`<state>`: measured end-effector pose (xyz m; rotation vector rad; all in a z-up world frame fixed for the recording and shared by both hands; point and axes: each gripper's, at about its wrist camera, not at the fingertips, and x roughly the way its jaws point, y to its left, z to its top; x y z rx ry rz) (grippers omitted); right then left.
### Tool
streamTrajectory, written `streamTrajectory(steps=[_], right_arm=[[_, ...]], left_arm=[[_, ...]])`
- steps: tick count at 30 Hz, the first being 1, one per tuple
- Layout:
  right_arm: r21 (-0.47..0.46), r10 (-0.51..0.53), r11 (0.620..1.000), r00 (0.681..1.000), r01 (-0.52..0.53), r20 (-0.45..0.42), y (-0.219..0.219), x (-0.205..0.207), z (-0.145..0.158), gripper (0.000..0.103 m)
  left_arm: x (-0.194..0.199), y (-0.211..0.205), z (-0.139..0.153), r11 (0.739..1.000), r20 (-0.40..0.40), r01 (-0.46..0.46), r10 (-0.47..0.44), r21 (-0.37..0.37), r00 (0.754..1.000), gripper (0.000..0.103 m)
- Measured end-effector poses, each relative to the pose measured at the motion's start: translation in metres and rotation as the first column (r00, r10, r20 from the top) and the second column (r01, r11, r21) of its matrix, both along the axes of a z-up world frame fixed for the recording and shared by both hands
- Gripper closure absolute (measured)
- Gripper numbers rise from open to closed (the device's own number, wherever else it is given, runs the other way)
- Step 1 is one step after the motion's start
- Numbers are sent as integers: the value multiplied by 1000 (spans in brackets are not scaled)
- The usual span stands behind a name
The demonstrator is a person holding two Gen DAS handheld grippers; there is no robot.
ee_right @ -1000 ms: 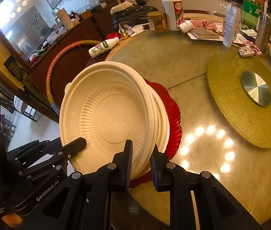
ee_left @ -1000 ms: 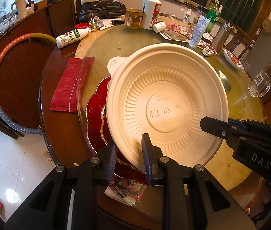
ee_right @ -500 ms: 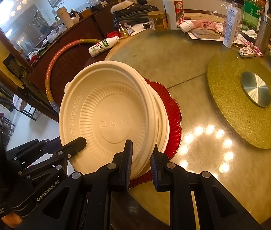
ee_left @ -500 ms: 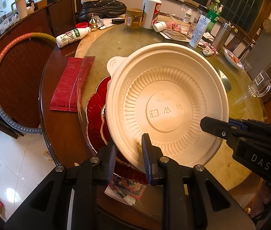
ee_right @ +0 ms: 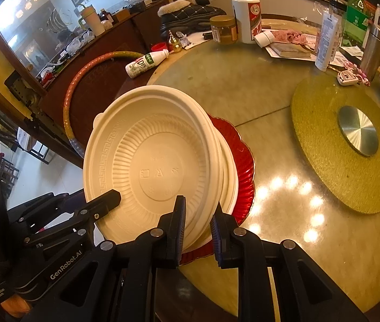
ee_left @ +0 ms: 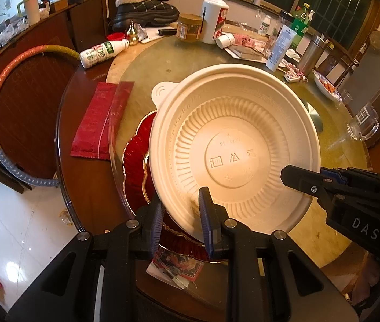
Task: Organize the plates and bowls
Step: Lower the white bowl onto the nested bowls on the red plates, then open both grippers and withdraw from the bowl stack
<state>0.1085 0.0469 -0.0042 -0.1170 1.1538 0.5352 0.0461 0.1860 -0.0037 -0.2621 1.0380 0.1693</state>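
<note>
A cream plastic bowl [ee_left: 233, 155] with a ribbed inside is held tilted over a red plate with a gold rim [ee_left: 136, 166] near the table's front edge. My left gripper [ee_left: 180, 209] is shut on the bowl's near rim. My right gripper [ee_right: 198, 214] is shut on the rim at another spot, and its finger [ee_left: 297, 179] shows at the right in the left wrist view. In the right wrist view the bowl [ee_right: 157, 166] leans above more cream bowls [ee_right: 229, 171] nested on the red plate [ee_right: 243, 161]. The left gripper's fingers [ee_right: 104, 204] reach in from the left.
A red packet [ee_left: 96, 123] lies left of the plate, with a hoop [ee_left: 7, 80] beyond the table edge. Bottles [ee_right: 246, 13], a jar [ee_right: 223, 29], a boot [ee_right: 190, 13] and papers crowd the far side. A gold turntable [ee_right: 324, 147] sits to the right, near a glass mug [ee_left: 363, 123].
</note>
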Motion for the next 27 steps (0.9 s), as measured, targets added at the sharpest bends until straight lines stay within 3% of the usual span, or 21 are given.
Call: streamTrajectory(steps=[4,9,18,20,27], right_arm=[[14,-1,1000,1000,1,1,-1,0,5,83],[63,8,998,999,-6,-35,-5,2,9,77],[83,1,997,999,1,-34,-7,-1,11,70],[87,5,996,1000,-3,-25,-7,-3,13,70],[122,18,992,1000,-19,6,-5,-9,21,64]], left_arm=[[-1,0,6,1000,7,-5,5,1,1000,81],[-2,1,12,1000,25,2,-2,-1,1000,72],[-5,0,13,999,43,-19,17,38,999,71],[-6,-1,15,999,57,-28,25,46,998,60],[-15,-5,28,992,136,-62,47,107,990,45]])
